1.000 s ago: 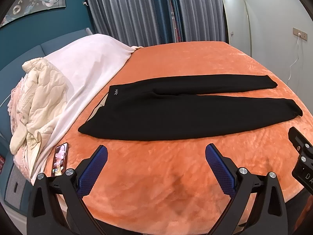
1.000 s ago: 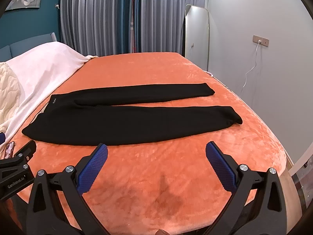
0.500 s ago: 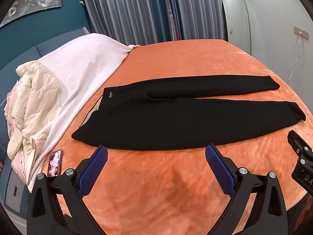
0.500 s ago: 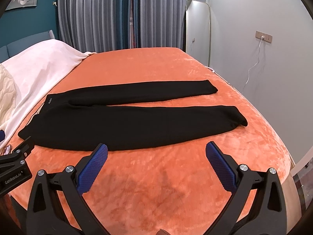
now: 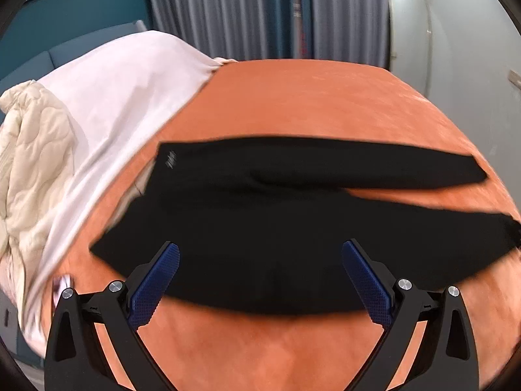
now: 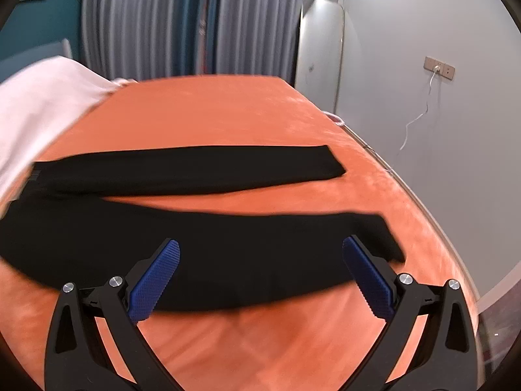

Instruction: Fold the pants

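Black pants point(image 5: 276, 215) lie flat on the orange bed cover point(image 5: 293, 104), waistband at the left, both legs stretching to the right. My left gripper point(image 5: 260, 251) is open and empty, just above the near edge of the hip and thigh part. The pants also show in the right wrist view point(image 6: 228, 241). My right gripper point(image 6: 260, 247) is open and empty over the near leg, its right finger close to the cuff point(image 6: 384, 238). The far leg point(image 6: 202, 169) lies parallel behind.
A white sheet point(image 5: 107, 97) and a cream quilt point(image 5: 29, 150) cover the bed's left side. A phone point(image 5: 62, 285) lies at the near left edge. Curtains point(image 6: 162, 22), a mirror point(image 6: 320, 55) and a wall socket with a cable point(image 6: 438, 68) stand beyond the bed.
Both grippers have moved forward and down toward the pants; the near leg now sits between the fingers in both views. The pants have not moved. Both stay open.
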